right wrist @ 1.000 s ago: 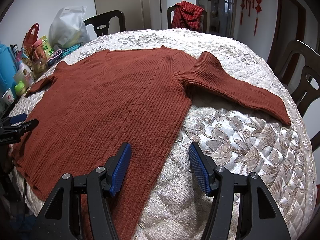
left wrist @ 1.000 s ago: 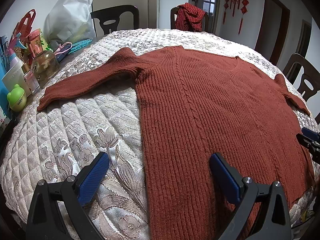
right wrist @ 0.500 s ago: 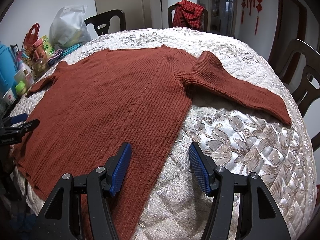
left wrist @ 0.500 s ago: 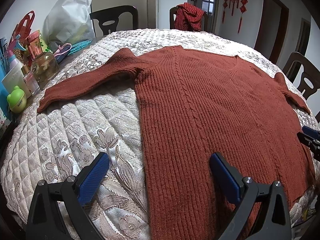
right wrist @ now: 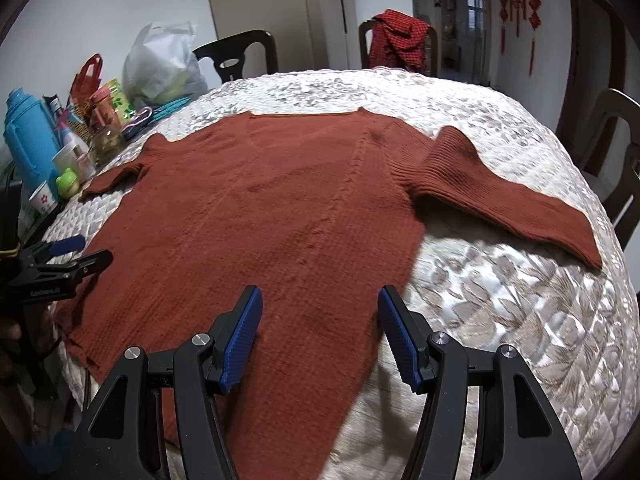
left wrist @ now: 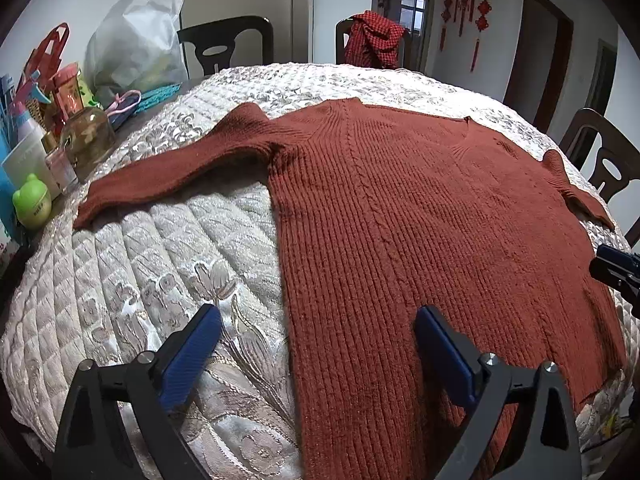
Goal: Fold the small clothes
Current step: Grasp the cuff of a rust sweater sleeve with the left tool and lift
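Observation:
A rust-red ribbed sweater [left wrist: 420,216] lies flat on the quilted table cover, both sleeves spread out to the sides. My left gripper [left wrist: 318,326] hovers open over the sweater's left side edge near the hem, one blue pad over the quilt, the other over the knit. In the right wrist view the same sweater [right wrist: 280,216] fills the middle, and my right gripper [right wrist: 320,308] stands open above its right lower edge. Nothing is held by either. The left gripper [right wrist: 72,256] shows at that view's left edge, the right gripper's tip [left wrist: 616,264] at the other view's right edge.
Bottles, cups, a jar [left wrist: 86,136] and a white plastic bag [left wrist: 136,52] crowd the table's far left. A blue thermos [right wrist: 30,140] stands there too. Dark chairs ring the table; one holds a red checked cloth [left wrist: 374,40]. The quilt [left wrist: 160,264] drops off at the near edge.
The right gripper has moved forward and a little up over the sweater, so the sweater looks nearer in its view. The left gripper has hardly shifted. The sweater lies as before.

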